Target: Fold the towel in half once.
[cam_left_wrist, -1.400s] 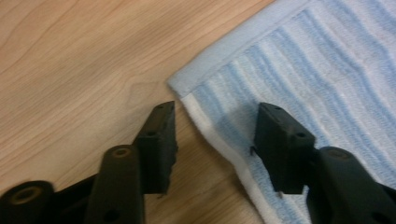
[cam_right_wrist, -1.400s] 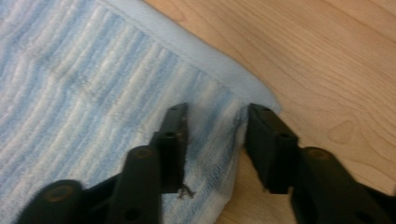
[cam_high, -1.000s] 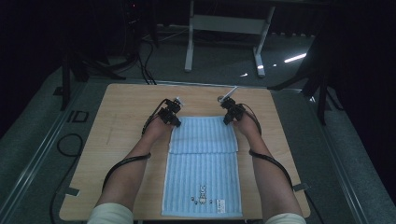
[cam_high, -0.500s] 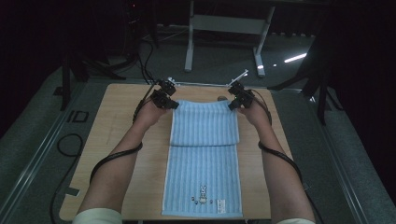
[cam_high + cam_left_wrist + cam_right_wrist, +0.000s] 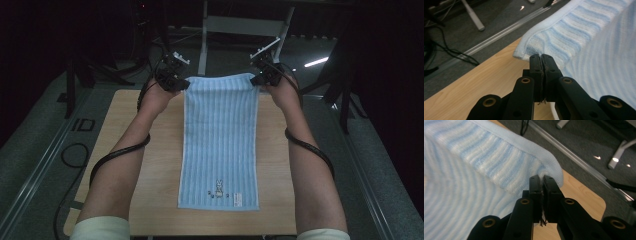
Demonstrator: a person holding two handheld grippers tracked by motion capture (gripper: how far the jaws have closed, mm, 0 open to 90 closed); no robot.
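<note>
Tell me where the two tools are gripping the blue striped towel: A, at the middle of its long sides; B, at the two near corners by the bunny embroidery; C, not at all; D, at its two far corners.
D: the left tool and right tool pinch the far corners of the towel, while its embroidered near end lies on the table.

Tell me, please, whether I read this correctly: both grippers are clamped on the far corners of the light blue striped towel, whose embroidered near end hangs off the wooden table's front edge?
Not quite. The left gripper and right gripper are shut on the light blue striped towel's far corners, but the high view shows its embroidered near end lying flat on the wooden table, short of the front edge, not hanging off it.
</note>
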